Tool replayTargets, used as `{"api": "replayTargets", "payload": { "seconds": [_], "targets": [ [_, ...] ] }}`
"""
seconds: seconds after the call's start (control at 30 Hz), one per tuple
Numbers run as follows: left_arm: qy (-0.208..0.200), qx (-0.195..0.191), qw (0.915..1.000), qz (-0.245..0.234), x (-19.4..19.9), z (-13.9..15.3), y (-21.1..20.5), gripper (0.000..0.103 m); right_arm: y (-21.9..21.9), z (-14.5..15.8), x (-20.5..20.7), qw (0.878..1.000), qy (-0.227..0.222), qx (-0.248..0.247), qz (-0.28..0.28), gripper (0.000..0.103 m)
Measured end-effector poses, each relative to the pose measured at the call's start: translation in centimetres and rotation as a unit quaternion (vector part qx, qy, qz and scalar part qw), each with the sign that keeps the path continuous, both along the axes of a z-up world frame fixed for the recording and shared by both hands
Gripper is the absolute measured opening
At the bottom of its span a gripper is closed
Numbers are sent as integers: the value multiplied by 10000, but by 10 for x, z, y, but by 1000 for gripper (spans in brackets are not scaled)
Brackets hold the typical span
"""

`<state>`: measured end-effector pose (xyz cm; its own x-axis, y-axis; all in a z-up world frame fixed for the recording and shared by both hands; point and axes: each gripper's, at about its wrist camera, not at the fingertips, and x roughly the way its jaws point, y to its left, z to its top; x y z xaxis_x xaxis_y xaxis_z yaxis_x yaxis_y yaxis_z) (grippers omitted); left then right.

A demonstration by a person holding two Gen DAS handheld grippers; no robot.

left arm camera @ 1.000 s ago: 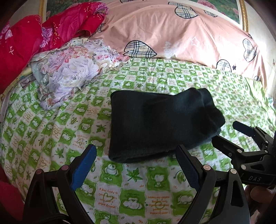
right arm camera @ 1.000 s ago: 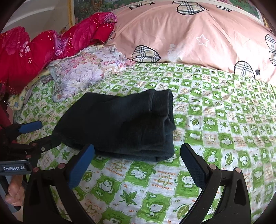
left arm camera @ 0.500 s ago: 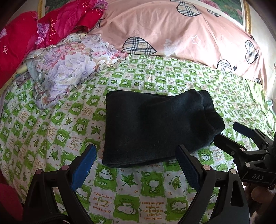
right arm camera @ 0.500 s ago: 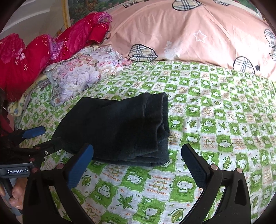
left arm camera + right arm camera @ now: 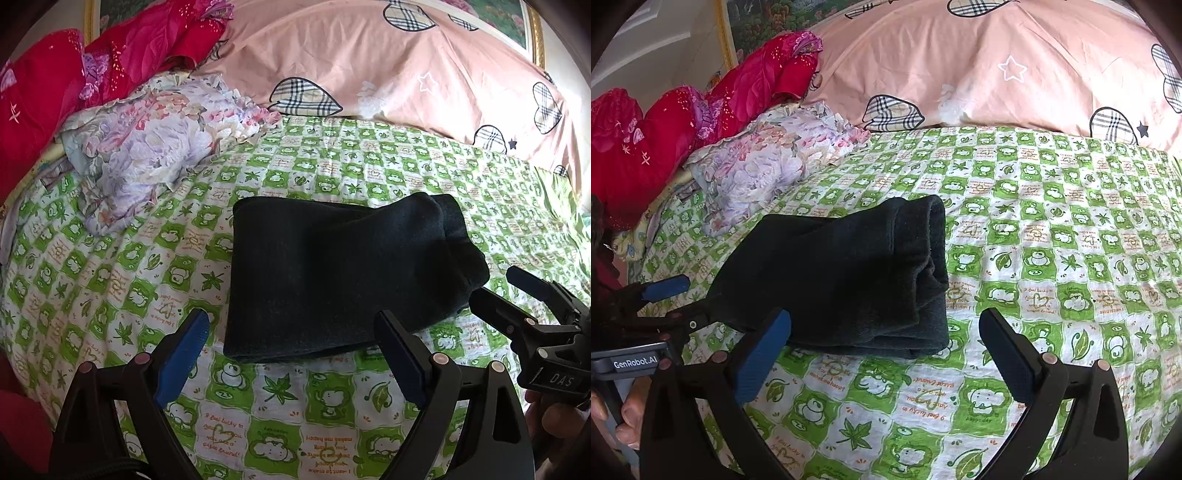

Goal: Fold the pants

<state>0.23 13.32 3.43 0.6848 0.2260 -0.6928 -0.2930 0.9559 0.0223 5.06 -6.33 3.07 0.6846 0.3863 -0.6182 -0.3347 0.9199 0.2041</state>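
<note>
The dark pants lie folded into a thick rectangle on the green checked bedsheet. They also show in the right wrist view. My left gripper is open and empty, held just in front of the near edge of the pants. My right gripper is open and empty, just in front of the right end of the pants. It shows in the left wrist view beside that right end. The left gripper shows in the right wrist view at the pants' left end.
A crumpled floral cloth lies at the back left of the bed. Red bedding is piled behind it. A large pink pillow with plaid hearts runs along the back. A gold picture frame is behind it.
Both grippers have drawn back a little from the pants and stayed open. The folded pants have not moved on the sheet.
</note>
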Motion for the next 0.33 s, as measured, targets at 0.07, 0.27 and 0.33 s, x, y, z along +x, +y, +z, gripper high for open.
{"api": "replayTargets", "payload": {
  "seconds": [0.07, 0.27, 0.33],
  "targets": [
    [10, 46, 10000, -21, 1, 0, -3, 92, -3, 0, 0, 10000, 7, 28, -4, 102],
    [61, 151, 9998, -61, 5, 1, -12, 92, -7, -1, 0, 9999, 29, 99, 18, 102],
    [92, 170, 9998, -45, 7, 2, -14, 92, -8, 0, -1, 10000, 27, 89, 23, 102]
  ]
}}
